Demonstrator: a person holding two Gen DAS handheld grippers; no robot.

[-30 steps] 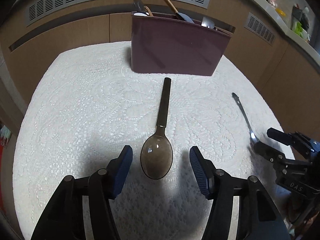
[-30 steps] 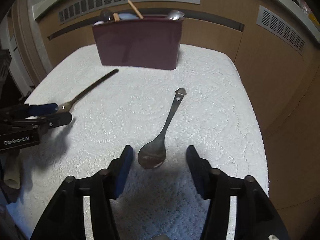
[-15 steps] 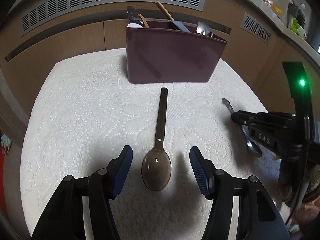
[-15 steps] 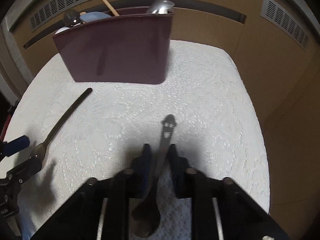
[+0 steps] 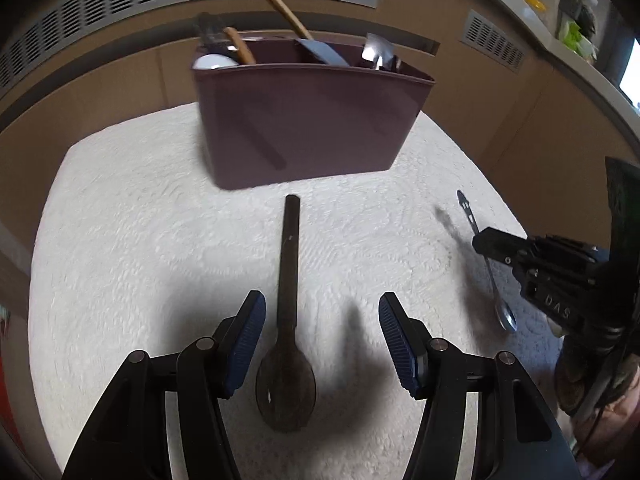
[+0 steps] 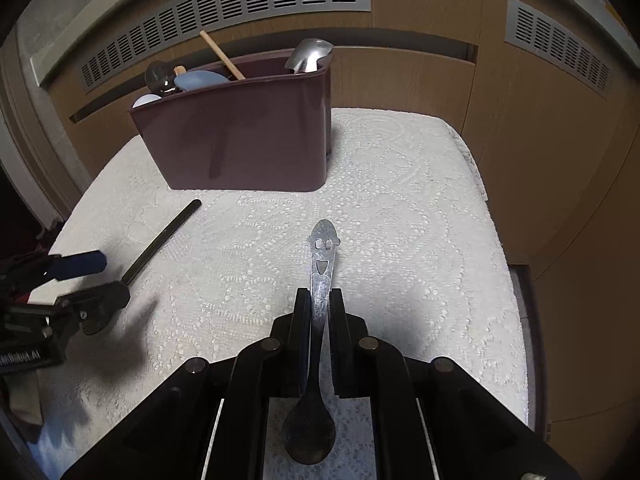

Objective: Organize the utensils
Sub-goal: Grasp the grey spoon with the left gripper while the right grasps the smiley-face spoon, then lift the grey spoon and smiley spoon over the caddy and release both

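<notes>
Several utensils already stand in the maroon caddy (image 5: pixel 308 120) at 12 o'clock, two left: right gripper (image 6: pixel 320 312) clamped on the smiley spoon (image 6: pixel 322 264), seemingly lifted, left gripper (image 5: pixel 322 332) jaws closing, not yet touching the dark spoon (image 5: pixel 289 280) between them on the cloth (image 5: pixel 140 240).

left wrist view: rides on the left gripper (image 5: pixel 322 336), looks forward and steeply down along its fingers, close over the white lace cloth (image 5: pixel 120 260)
right wrist view: rides on the right gripper (image 6: pixel 320 308), also tilted down and forward, close over the same cloth, nearer its right edge
facing: both face the maroon utensil holder (image 5: pixel 304 120) at the cloth's far side, with wooden panelling (image 6: pixel 420 80) behind
shared: holder, cloth, dark spoon (image 5: pixel 288 320), metal spoon (image 6: pixel 316 360); each view catches the other gripper at its side
</notes>
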